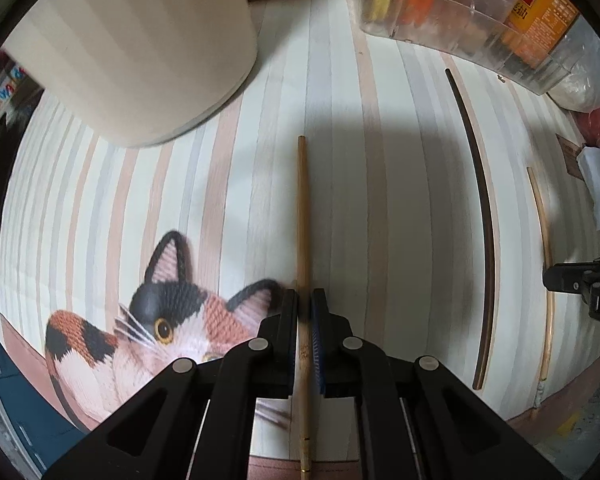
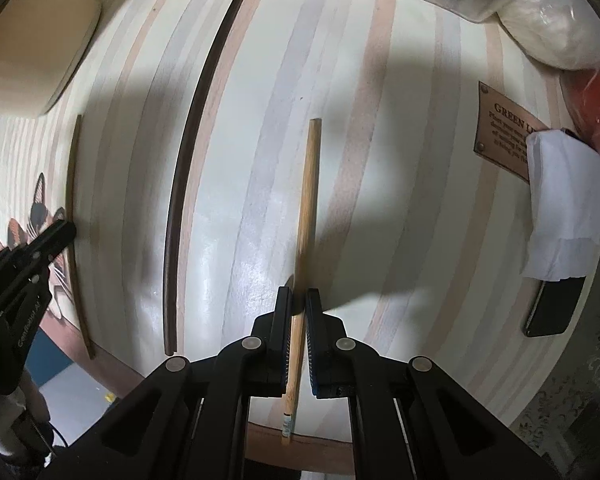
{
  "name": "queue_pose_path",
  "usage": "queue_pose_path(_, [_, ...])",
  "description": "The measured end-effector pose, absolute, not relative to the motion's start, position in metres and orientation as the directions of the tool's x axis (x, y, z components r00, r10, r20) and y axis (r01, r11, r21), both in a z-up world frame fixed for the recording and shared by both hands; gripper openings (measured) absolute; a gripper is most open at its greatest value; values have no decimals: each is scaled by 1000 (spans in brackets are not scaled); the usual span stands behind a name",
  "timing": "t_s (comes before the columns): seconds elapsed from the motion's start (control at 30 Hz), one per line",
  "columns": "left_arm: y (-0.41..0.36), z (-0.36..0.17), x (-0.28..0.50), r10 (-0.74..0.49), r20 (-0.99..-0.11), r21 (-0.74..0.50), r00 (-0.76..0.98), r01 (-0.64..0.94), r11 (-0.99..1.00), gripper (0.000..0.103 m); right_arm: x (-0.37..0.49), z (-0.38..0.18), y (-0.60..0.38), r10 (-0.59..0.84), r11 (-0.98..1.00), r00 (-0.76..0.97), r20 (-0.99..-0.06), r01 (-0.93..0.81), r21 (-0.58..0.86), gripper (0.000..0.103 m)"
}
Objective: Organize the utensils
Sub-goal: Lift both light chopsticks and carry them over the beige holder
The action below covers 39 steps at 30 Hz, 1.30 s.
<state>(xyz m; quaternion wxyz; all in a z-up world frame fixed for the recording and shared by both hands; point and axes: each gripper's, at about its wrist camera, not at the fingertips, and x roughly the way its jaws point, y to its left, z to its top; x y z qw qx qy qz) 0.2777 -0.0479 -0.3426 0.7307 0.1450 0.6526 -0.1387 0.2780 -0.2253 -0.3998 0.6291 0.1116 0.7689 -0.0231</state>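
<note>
Overhead light – hard shadows, fisheye-warped, dark edges.

Both views sit just behind a gripper's black fingers, looking steeply down from close above the pastel-striped tablecloth (image 1: 340, 80). The left wrist view faces the cloth's cat-print corner; the right wrist view faces its other side. Shared between them: the long dark-brown wooden chopstick (image 1: 485, 232) (image 2: 188, 168) and the cream rounded container (image 1: 140, 40) (image 2: 32, 40).

Brown label (image 2: 504, 132) text half under white tissue (image 2: 564, 204), cat picture (image 1: 148, 328) partly behind fingers
</note>
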Motion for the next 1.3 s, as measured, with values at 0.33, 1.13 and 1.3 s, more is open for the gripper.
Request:
queue_pose_path(0.33, [-57,-320,286,-60,-984,3,167,356,934,4,249,-388,-199,93,973,-20,-995,213,87,7])
queue_pose_path(1.13, [50,-27,309,-308,-658,-201,687,235,951,4,302,-111,-154,248,944,709,-660,-24,329,6])
queue_pose_path(1.3, [73,28,353,-278,-563,-194,778,202,960,4,351,-52,-134,256,942,790,-557,-74,328,6])
